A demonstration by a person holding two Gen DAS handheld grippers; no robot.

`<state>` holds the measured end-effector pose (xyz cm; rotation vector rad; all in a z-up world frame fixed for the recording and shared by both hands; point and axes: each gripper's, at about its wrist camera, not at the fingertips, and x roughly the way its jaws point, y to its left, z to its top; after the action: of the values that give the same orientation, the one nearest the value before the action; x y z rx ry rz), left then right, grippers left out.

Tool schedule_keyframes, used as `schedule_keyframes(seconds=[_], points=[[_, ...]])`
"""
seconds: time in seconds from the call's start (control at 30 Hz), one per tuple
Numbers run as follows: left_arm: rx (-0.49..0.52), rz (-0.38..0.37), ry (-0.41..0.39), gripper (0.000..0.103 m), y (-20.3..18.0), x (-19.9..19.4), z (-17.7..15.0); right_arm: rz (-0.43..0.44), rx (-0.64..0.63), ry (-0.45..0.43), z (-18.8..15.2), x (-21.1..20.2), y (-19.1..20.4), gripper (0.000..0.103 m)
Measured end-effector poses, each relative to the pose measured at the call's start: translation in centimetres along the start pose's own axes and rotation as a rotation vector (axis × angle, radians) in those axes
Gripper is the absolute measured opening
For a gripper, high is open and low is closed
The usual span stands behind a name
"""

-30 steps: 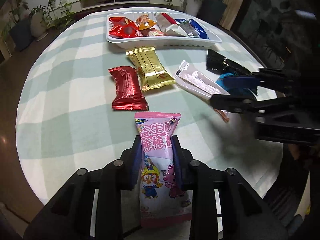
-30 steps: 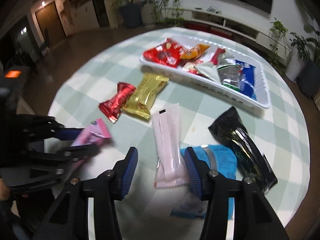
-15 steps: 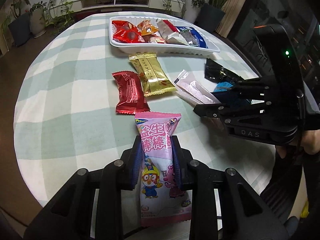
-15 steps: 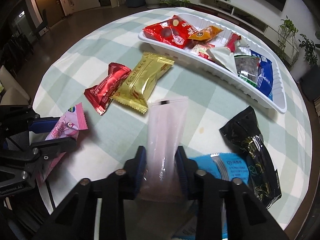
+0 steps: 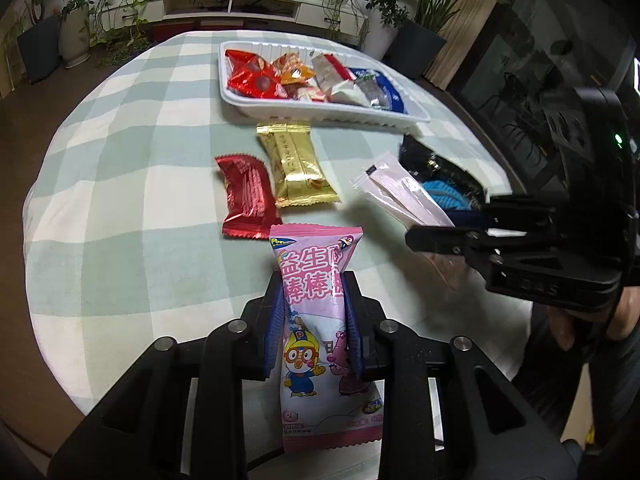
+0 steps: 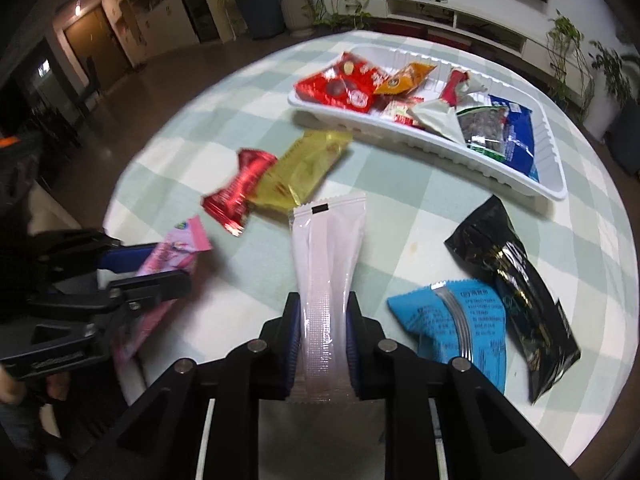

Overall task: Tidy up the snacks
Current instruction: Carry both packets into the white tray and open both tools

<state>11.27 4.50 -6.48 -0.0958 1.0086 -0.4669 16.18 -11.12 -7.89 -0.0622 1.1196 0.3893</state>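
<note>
Pale sachet pinched between right tongs, seemingly lifted.

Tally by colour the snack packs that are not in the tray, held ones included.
Pink pack, in left tool: 1
Pale pack, in right tool: 1
Red pack: 1
Gold pack: 1
Blue pack: 1
Black pack: 1
Total: 6

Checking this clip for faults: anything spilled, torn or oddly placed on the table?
Nothing stands out. No packet looks torn or spilled. Four packets lie loose outside the tray; the left gripper holds the pink packet and the right gripper the pale sachet.
</note>
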Motion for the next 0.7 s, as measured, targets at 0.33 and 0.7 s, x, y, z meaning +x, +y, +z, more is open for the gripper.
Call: schedule_keyframes(seconds=[0.33,0.7], points=[[-0.019,-0.088,-0.046,0.025,-0.3,-1.6,3.4,0.137,0.208,-0.130,-1.2,-4.9,-3.9,0.021],[-0.026,-0.060,-0.134,0.025,2.6,-3.8,12.7,0.036,0.415,-0.284,0.8,-10.8,-14.1,0.021]])
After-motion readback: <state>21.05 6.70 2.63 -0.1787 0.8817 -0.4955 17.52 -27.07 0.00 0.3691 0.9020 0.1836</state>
